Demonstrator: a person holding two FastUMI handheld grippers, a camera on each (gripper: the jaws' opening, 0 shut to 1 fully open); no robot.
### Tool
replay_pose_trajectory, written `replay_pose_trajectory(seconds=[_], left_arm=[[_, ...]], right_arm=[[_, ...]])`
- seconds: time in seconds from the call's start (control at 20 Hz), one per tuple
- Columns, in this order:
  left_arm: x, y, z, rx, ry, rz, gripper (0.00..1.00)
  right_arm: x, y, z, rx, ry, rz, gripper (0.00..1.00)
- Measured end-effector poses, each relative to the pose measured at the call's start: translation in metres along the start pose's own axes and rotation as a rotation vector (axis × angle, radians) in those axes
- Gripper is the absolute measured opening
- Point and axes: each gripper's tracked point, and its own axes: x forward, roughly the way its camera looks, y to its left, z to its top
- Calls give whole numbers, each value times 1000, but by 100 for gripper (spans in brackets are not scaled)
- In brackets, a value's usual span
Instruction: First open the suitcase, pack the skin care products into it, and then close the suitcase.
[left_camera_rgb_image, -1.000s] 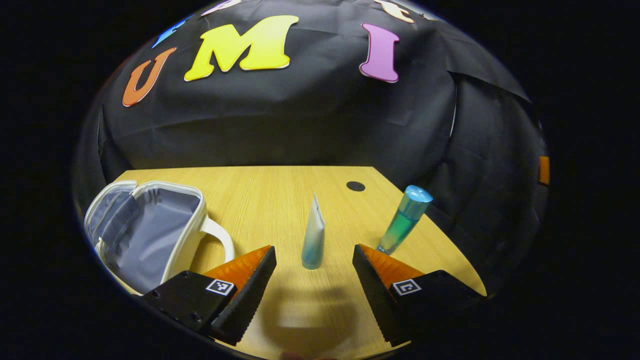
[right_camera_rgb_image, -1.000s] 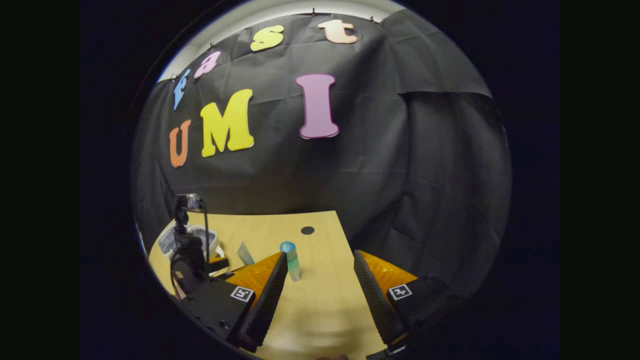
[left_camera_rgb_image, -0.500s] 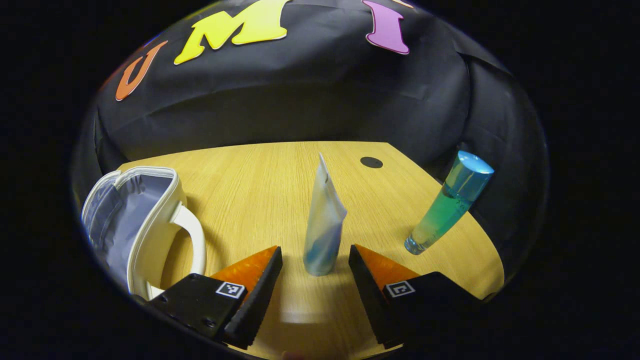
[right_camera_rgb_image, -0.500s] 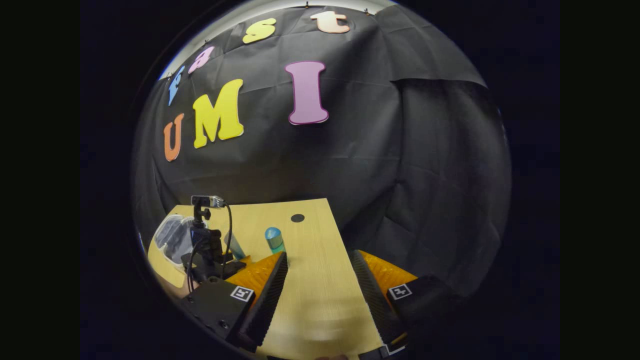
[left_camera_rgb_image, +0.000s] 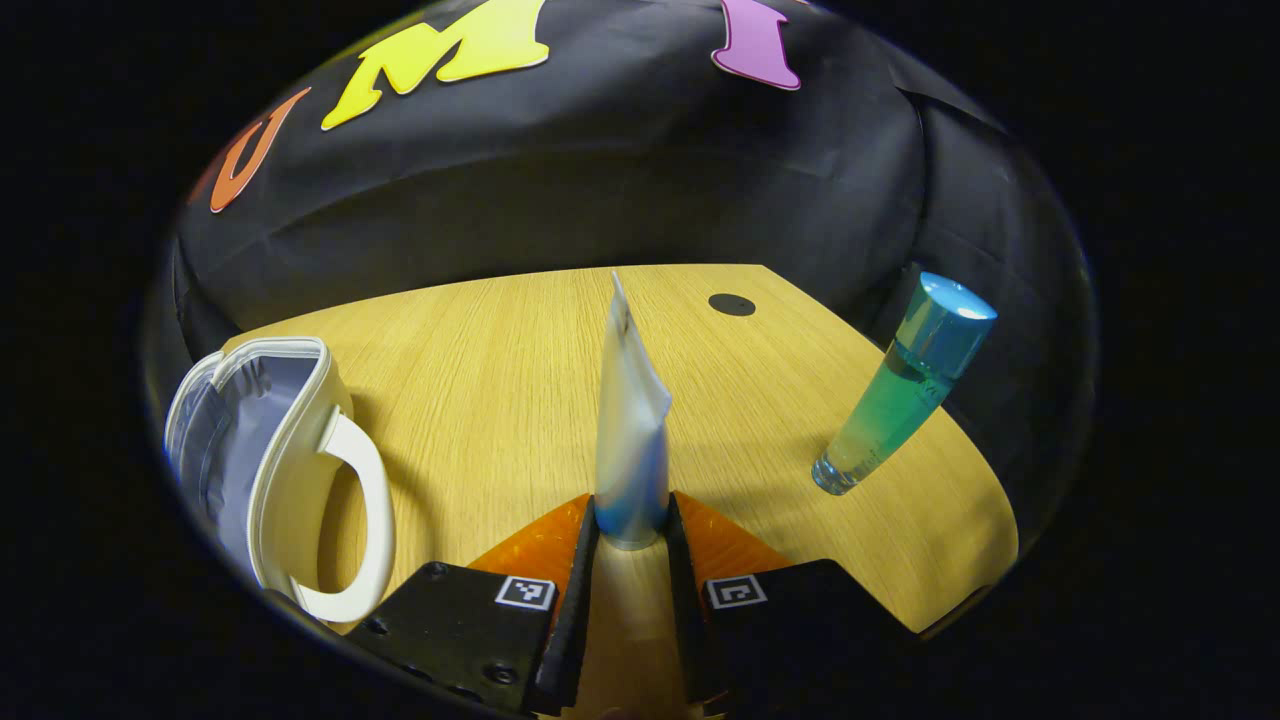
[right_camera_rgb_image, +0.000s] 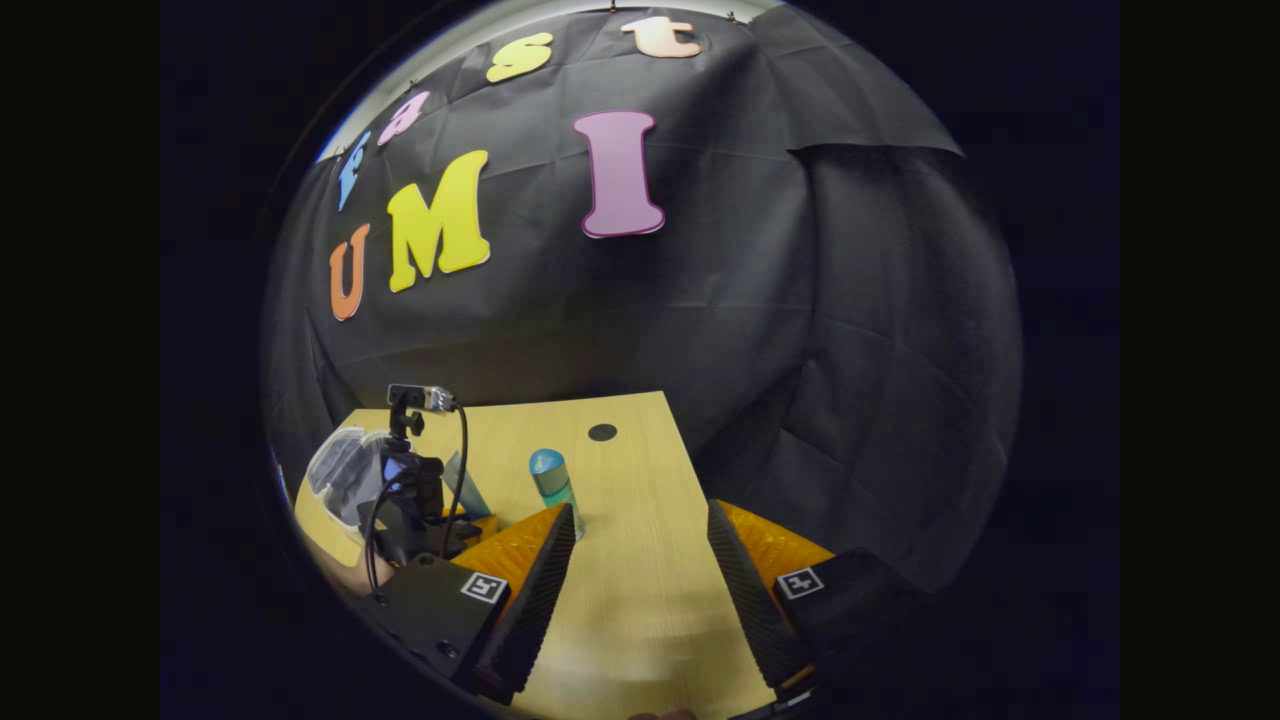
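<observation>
Both left gripper (left_camera_rgb_image: 632, 525) fingers apparently pressed on upright tube (left_camera_rgb_image: 630, 440); right gripper (right_camera_rgb_image: 640, 560) level, fingers spread.

Dim booth — sharp centre, fisheye-bent edges.

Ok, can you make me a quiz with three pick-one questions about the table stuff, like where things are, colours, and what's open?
1. Where is the tube?
A. Between the left gripper's fingers
B. Inside the case
C. Lying by the table hole

2. What colour is the bottle's cap?
A. Red
B. Blue
C. White

3. How is the white case?
A. Zipped shut
B. Open
C. Upside down

Answers: 1 A, both fingers press the tube's base. 2 B, the cap on top is blue over green liquid. 3 B, its grey lining shows.
</observation>
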Motion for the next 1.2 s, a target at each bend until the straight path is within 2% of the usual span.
replay_pose_trajectory(seconds=[0.2,0.4,0.6,0.9,1.05,1.1,1.2], left_arm=[[-41,-9,32,-9,-57,-63,40],[-106,6,73,-36,-140,-73,40],[-153,48,86,-65,-174,3,39],[-205,138,74,-118,-166,175,40],[-223,170,67,-154,-156,238,40],[-226,177,64,-160,-150,245,40],[-231,191,57,-161,-128,247,40]], right_arm=[[28,22,-20,-68,17,93,79],[74,61,-39,-80,35,170,79],[120,88,-65,-47,94,194,78],[169,93,-85,-21,151,136,79],[175,94,-90,4,162,122,59],[178,94,-90,-4,163,109,57],[176,95,-88,-4,174,107,43]])
